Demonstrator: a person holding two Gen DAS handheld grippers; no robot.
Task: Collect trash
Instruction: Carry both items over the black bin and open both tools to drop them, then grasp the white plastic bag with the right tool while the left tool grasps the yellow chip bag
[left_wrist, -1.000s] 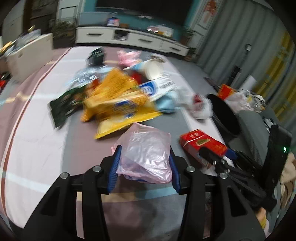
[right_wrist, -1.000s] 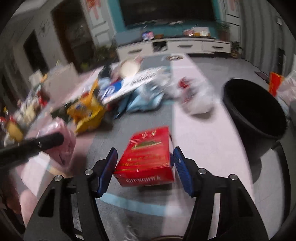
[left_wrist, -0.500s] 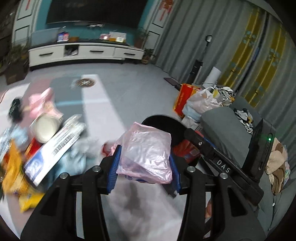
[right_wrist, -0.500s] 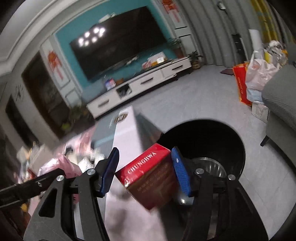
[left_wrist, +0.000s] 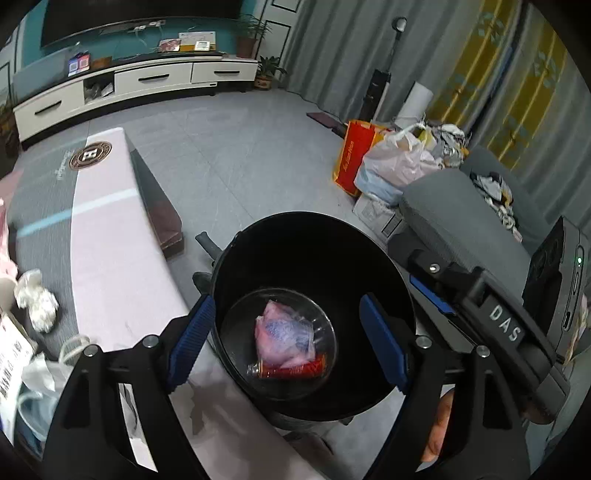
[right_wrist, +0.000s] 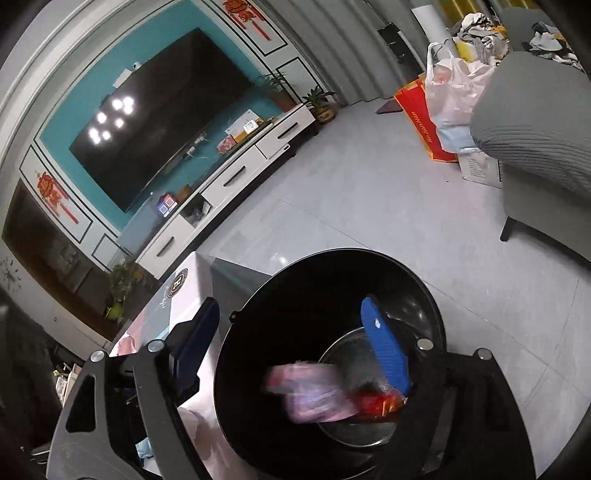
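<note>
Two pieces of trash, a pink plastic bag (left_wrist: 284, 334) and a red carton (left_wrist: 291, 368), are seen lying at the bottom of the black bin (left_wrist: 258, 251), the bag resting partly on top of the carton. Both claws are held above the bin's mouth: the left gripper (left_wrist: 286, 341) and the right gripper (right_wrist: 291, 345) are each opening, their blue pads spread wide with nothing pinched between them. More litter, including a crumpled white wad (left_wrist: 37, 302), is left on the pink-and-grey table (left_wrist: 107, 236) beside the bin.
</note>
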